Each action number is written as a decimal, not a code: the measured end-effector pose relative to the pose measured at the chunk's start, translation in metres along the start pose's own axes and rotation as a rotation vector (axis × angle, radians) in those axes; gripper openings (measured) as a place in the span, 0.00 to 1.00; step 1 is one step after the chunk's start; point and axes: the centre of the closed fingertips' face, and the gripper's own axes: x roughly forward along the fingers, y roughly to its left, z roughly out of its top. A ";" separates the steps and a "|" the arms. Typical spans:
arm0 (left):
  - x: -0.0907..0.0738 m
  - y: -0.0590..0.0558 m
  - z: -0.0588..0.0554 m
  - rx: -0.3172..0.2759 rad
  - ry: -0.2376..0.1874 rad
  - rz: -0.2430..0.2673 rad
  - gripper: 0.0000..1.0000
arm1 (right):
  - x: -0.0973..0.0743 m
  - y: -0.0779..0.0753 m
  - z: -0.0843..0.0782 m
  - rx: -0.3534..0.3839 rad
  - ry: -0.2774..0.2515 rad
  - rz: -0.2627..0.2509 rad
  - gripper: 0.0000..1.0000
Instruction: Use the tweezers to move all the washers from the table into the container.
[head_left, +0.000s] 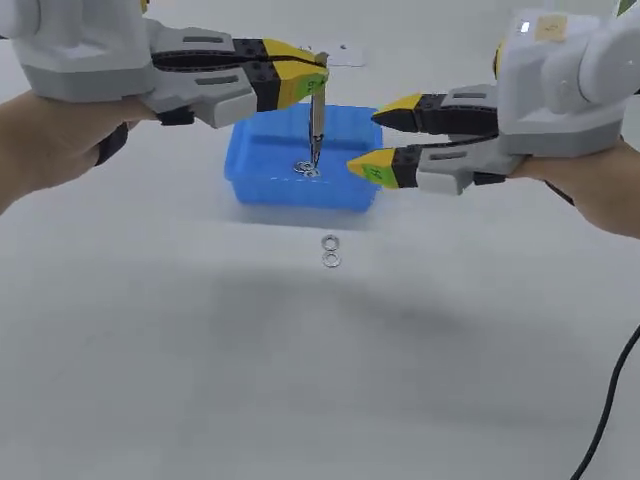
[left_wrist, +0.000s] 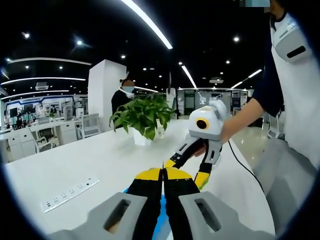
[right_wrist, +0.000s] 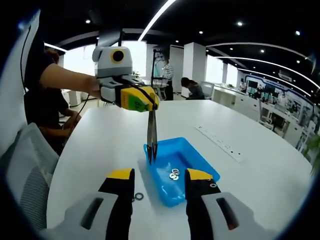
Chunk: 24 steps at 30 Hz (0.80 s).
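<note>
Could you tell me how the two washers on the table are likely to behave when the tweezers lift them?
The washers look thin, flat and metallic, so probably light yet slippery between the tweezers tips. Lying flat on the smooth table, they would likely slide rather than roll when nudged.

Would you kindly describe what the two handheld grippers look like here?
Both the left gripper and right gripper have light grey moulded bodies, black jaws and yellow wedge-shaped tips bearing small green marks. A thin black cable runs near the right one. The person wears a dark short sleeve.
</note>
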 end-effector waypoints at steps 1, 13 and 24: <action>0.000 -0.002 0.000 -0.001 0.002 -0.001 0.04 | -0.002 0.002 -0.001 0.004 -0.002 0.000 0.42; 0.000 -0.035 -0.020 -0.010 0.003 -0.040 0.04 | -0.021 0.039 -0.029 0.015 0.030 0.046 0.63; 0.009 -0.062 -0.033 -0.016 0.019 -0.052 0.04 | -0.038 0.062 -0.060 0.043 0.090 0.052 0.88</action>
